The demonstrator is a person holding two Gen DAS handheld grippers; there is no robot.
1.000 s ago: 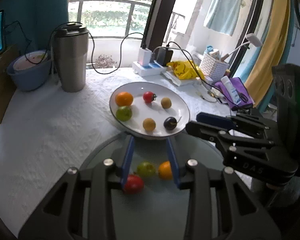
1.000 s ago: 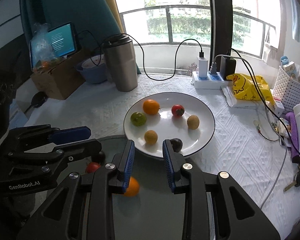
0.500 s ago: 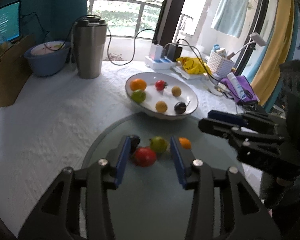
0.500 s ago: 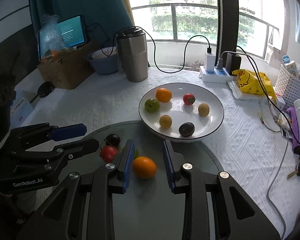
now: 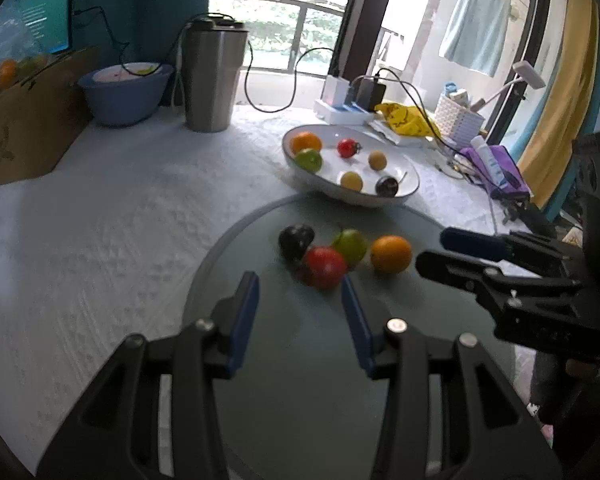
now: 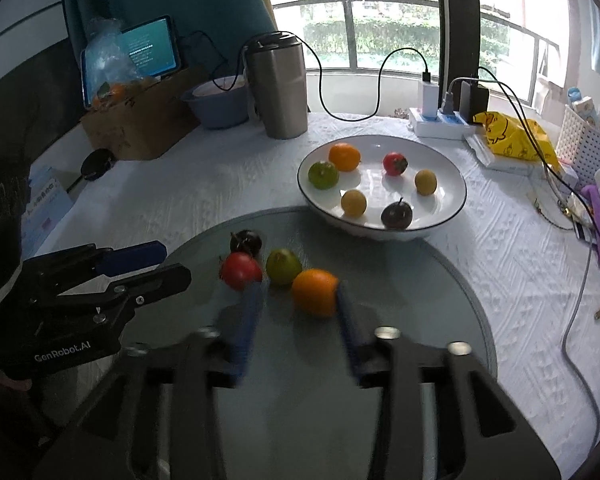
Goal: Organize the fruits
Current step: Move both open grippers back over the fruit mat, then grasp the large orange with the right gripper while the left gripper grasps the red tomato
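Four loose fruits sat clustered on the round glass mat [image 6: 440, 320]: a dark plum [image 6: 246, 241] at the cluster's ten o'clock, a red tomato [image 6: 241, 271] touching it, a green fruit [image 6: 283, 266] just beside the tomato, and an orange [image 6: 315, 292] at the four o'clock end. The white bowl [image 6: 456, 208], at about one o'clock from the cluster and touching the mat's far rim, already held six fruits spread apart. The right gripper [image 6: 298, 300] hung low with its jaws set wide and empty, the orange sitting just ahead of their gap and close against the right-hand pad. The left gripper [image 5: 298, 292] was likewise spread wide and held nothing, its opening aimed at the tomato from six o'clock, apart from it. The likely risk lay in how tightly the fruit was packed: a pad closing on the orange could nudge the green fruit at its ten o'clock, and a push on the tomato could roll the plum, since round fruit on smooth glass would probably run freely, perhaps off the mat. With both grippers converging on the same cluster, their fingers could also collide if they moved in together. An off-centre pinch, as the right pad's closeness suggested, might squirt the orange sideways.
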